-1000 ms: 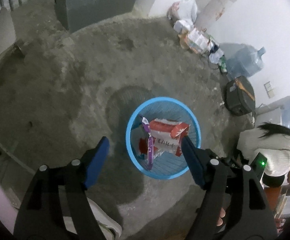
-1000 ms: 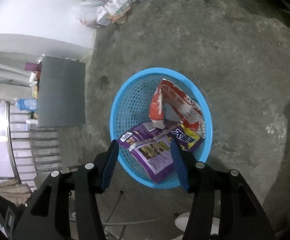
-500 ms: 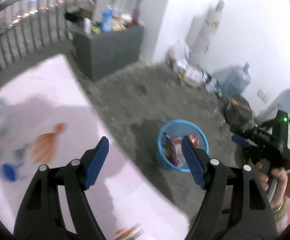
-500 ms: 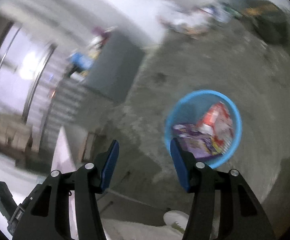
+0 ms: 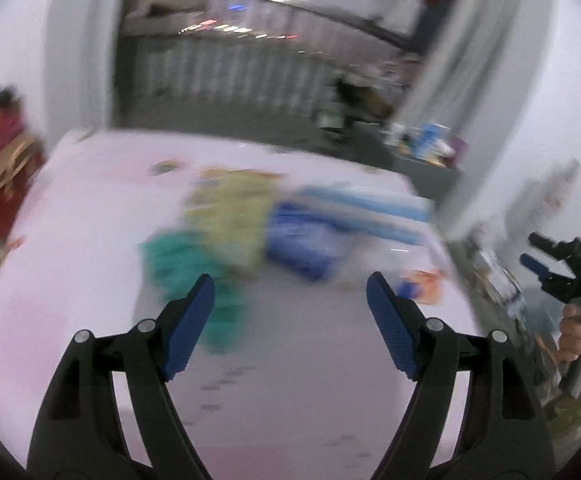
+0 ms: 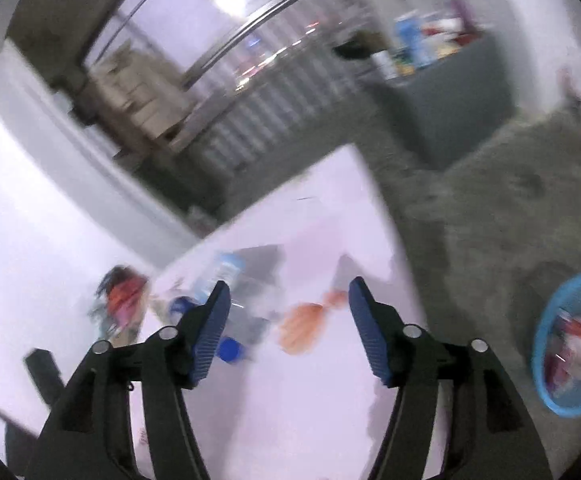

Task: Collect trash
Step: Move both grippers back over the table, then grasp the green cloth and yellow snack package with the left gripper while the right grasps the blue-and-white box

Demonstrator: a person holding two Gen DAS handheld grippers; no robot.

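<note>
both grippers are spread apart with nothing between the fingers; my left gripper [image 5: 289, 292] hangs over the pale pink table [image 5: 90, 280], blue pads wide, pointing down at a blurred cluster of trash; that cluster reads as a teal wrapper [image 5: 182, 256] nearest the left pad, a yellow-green packet [image 5: 234, 216] behind it, a dark blue packet [image 5: 302, 244] to its right, and a light blue striped item [image 5: 370, 204] further back (motion blur hides every label); a small orange wrapper [image 5: 422, 284] lies just beyond the right pad, near the table edge.

my right gripper [image 6: 288, 304] has just been opening its jaws, and no item sits between them; it also looks over the same table [image 6: 310, 400], where an orange wrapper [image 6: 304, 326] lies ahead between the pads, not touched; a blue cap [image 6: 230, 350] and a blurred clear bottle [image 6: 226, 272] lie near the left pad; a red and dark item [image 6: 120, 300] sits past the table's left edge, type not readable.

blue basket [image 6: 546, 360] stands on the grey concrete floor [image 6: 510, 200], well apart from the table, at the right edge of the right wrist view; red and white wrappers [image 6: 578, 344] lie inside it; in the left wrist view my right hand [image 5: 578, 332] holds the right gripper at the far right.
</note>
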